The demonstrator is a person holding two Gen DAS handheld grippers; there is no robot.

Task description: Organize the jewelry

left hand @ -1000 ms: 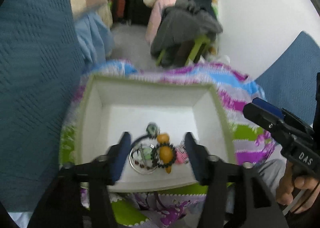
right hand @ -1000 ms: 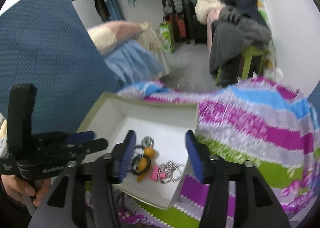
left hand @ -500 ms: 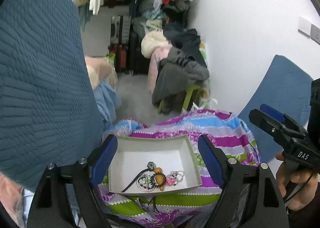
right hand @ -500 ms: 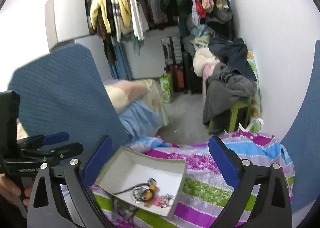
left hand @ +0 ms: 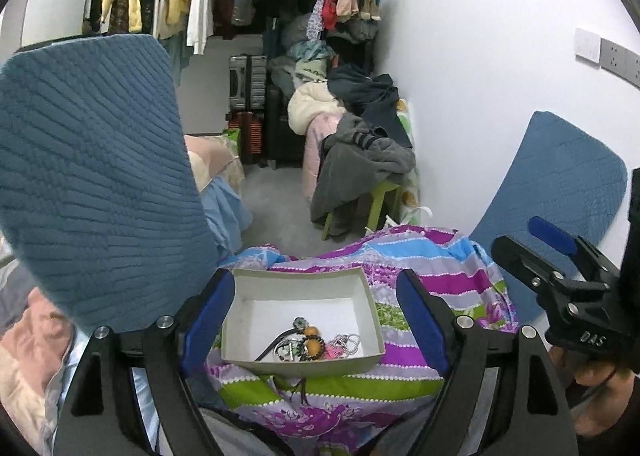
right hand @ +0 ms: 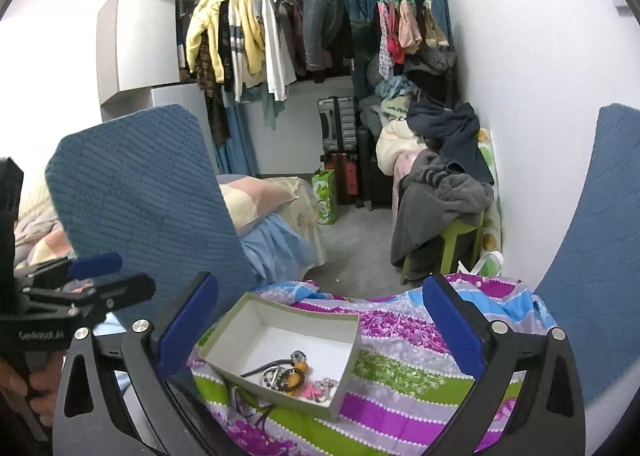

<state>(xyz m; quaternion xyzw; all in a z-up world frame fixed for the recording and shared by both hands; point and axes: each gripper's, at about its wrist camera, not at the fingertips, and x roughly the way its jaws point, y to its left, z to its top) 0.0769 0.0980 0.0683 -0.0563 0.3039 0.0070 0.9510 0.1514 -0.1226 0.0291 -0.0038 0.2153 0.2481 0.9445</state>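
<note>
A shallow white box (left hand: 244,320) (right hand: 224,336) sits on a striped purple, green and blue cloth (left hand: 432,288) (right hand: 404,376). A small heap of jewelry (left hand: 310,344) (right hand: 294,374) lies at its near side: a beaded bracelet with amber beads, a silver ring, a dark cord, a silver chain, a pink piece. My left gripper (left hand: 316,320) is open and empty, held well above the box. My right gripper (right hand: 320,326) is open and empty, above the box too. Each gripper also shows in the other's view: the right one (left hand: 560,284), the left one (right hand: 80,288).
Blue quilted chair backs stand at the left (left hand: 88,176) (right hand: 144,192) and at the right (left hand: 560,176) (right hand: 600,248). Beyond are a green stool piled with clothes (left hand: 360,176), suitcases (left hand: 248,96), a bed (right hand: 264,200) and a clothes rail (right hand: 260,36).
Both grippers have pulled back and up from the box and opened wide. The box now looks small and far, with the jewelry in it unmoved.
</note>
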